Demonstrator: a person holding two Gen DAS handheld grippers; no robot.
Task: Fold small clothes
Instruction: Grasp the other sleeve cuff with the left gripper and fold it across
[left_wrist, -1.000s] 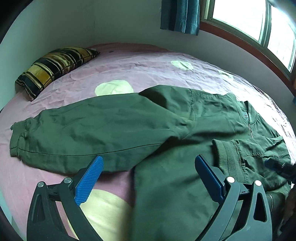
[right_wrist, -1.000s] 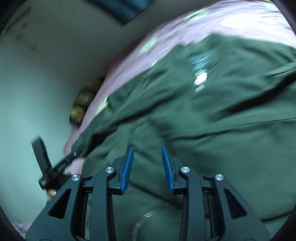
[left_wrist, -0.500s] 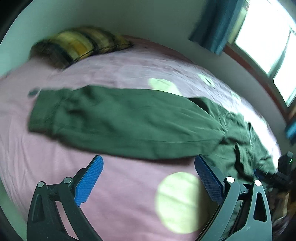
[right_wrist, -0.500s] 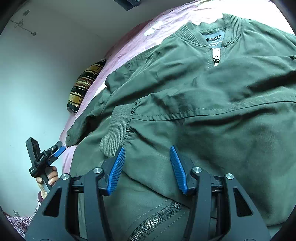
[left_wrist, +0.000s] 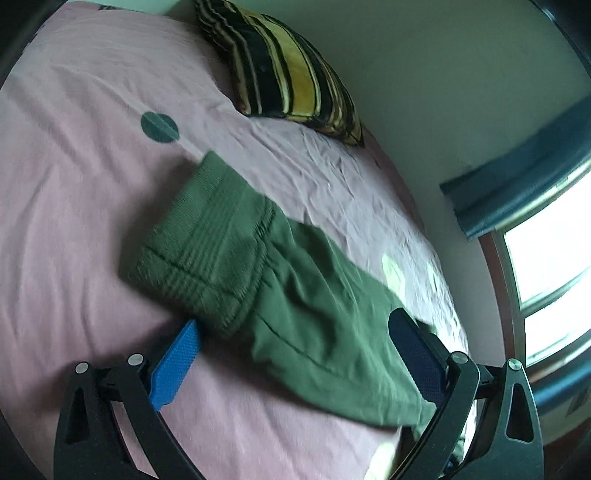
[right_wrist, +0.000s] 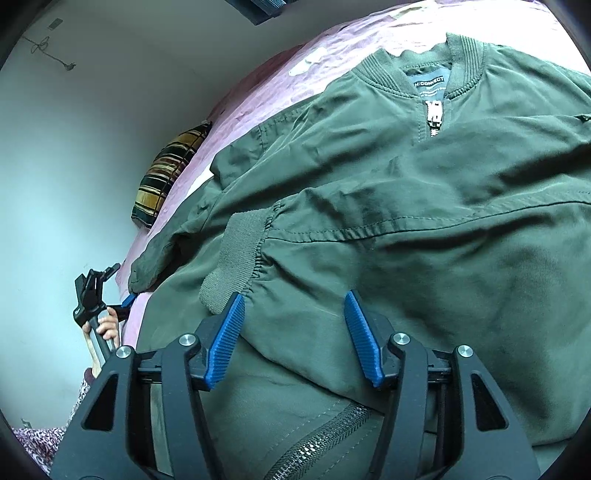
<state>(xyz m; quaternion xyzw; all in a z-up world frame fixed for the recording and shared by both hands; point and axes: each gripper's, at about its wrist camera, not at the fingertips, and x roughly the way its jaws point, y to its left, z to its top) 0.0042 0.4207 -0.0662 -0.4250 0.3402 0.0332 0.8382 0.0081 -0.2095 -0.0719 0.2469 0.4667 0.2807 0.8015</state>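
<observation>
A dark green zip-up jacket (right_wrist: 443, 177) lies spread on the pink bed sheet (left_wrist: 92, 192). One sleeve is folded across its body, with the ribbed cuff (right_wrist: 232, 258) resting on the front. My right gripper (right_wrist: 294, 295) hovers just behind that cuff. Its jaws are opening, with sleeve fabric lying under the gap and neither pad pressing on it. The other sleeve (left_wrist: 325, 325) stretches out over the sheet. My left gripper (left_wrist: 293, 321) stands wide open astride it, and one blue finger (left_wrist: 177, 365) sits at the corner of its ribbed cuff (left_wrist: 199, 254).
A striped black-and-yellow pillow (left_wrist: 288, 74) lies against the wall at the head of the bed. A window (left_wrist: 546, 280) with a blue curtain (left_wrist: 517, 177) runs along the far side. The person's hand (right_wrist: 107, 326) grips the left tool at the bed's edge.
The left gripper has swept along the outstretched sleeve to its cuff and rolled, still wide open. The right gripper's jaws have widened and stayed over the folded sleeve.
</observation>
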